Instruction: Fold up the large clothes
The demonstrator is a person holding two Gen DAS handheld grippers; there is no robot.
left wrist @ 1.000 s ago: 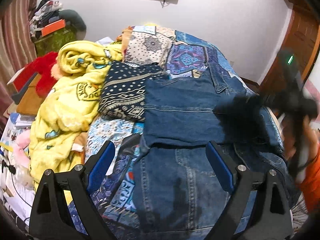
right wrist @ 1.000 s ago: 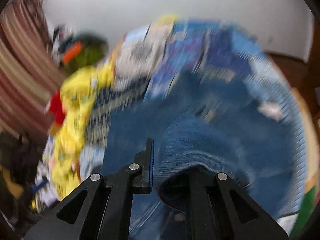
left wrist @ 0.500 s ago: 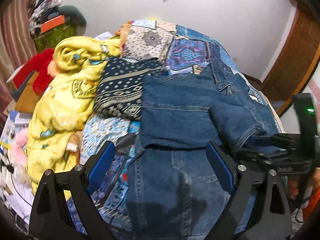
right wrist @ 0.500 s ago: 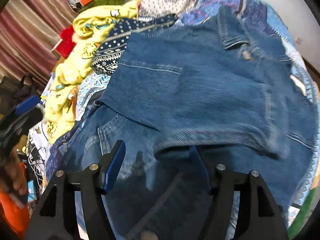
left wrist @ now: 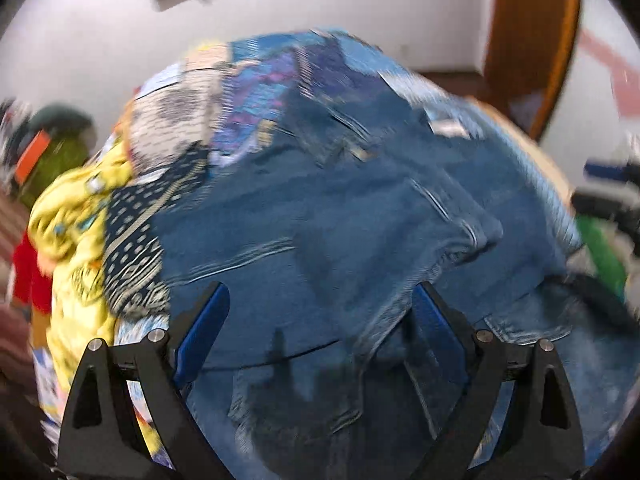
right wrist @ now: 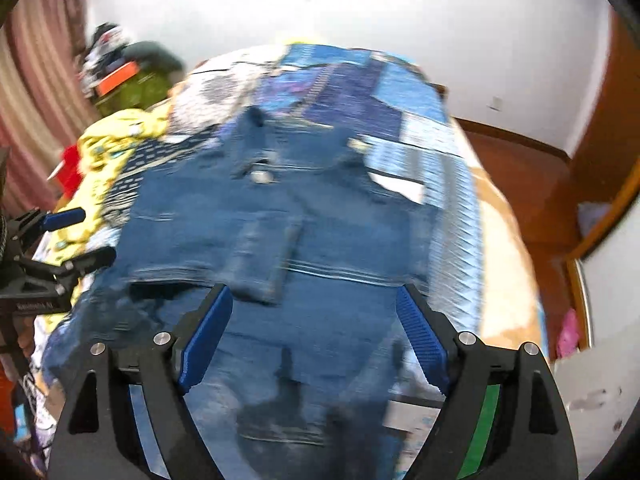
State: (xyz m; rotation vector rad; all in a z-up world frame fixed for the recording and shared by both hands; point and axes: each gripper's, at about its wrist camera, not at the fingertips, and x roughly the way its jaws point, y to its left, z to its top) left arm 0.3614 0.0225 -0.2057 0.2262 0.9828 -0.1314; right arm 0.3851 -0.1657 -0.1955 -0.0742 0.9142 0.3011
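A blue denim jacket (left wrist: pixel 340 208) lies spread on the bed, one sleeve (left wrist: pixel 460 232) folded across its front. In the left wrist view, my left gripper (left wrist: pixel 318 304) hovers open over the jacket's lower part with nothing between its blue pads. My right gripper (right wrist: pixel 314 304) hangs above the jacket (right wrist: pixel 280 208) just short of the folded sleeve (right wrist: pixel 260 256). Its jaws are opening and hold nothing. Each gripper shows in the other's view: the right gripper (left wrist: pixel 600 186) at the right edge, the left gripper (right wrist: pixel 80 238) at the left edge. Both views are motion-blurred.
A patchwork bedspread (right wrist: pixel 360 92) covers the bed. A yellow blanket (left wrist: pixel 72 240) and a dark dotted cloth (left wrist: pixel 132 240) lie left of the jacket, with a red item (left wrist: pixel 24 268) and a green bag (right wrist: pixel 136 84) beyond. A wooden door frame (left wrist: pixel 532 40) stands at the right.
My right gripper let go of the denim sleeve, opened wide and drew back; the sleeve now lies across the jacket. My left gripper stayed open, swung sideways and rolled.
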